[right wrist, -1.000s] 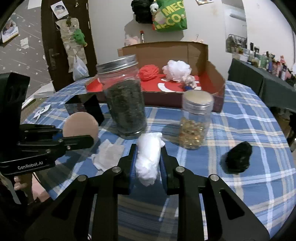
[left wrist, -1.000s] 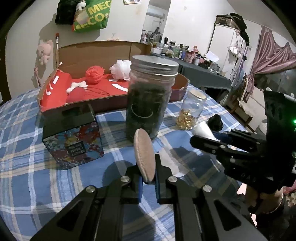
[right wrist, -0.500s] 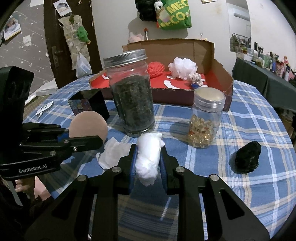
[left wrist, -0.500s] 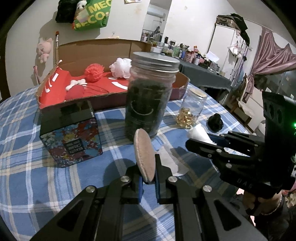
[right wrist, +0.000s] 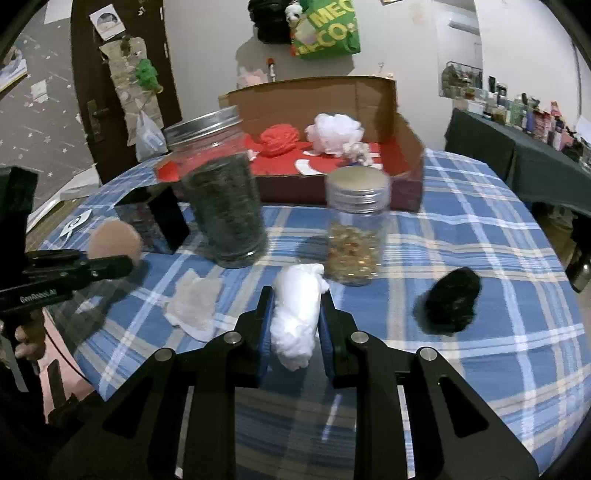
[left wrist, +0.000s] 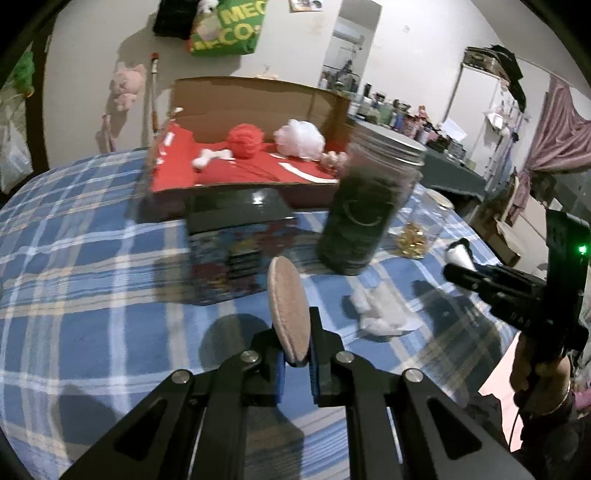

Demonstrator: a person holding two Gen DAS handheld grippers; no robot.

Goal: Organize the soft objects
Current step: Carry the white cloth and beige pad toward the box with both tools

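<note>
Left tool (left wrist: 295,360) clenched on a round tan pad (left wrist: 289,308), held on edge and rising to 12 o'clock from the pads; the dark-lidded tin (left wrist: 240,236) lies beyond at 11 o'clock, the big dark-filled jar (left wrist: 365,218) at 1 o'clock. Right tool (right wrist: 295,332) clenched on a white wad (right wrist: 295,314); a crumpled tissue (right wrist: 194,306) lies on the checked table (right wrist: 498,229) at 9 o'clock, a black clump (right wrist: 450,301) at 3 o'clock. Readable: "GenRobot.AI" on the left tool's side, partly "MEC…CO" on the green bag (right wrist: 327,27).
</note>
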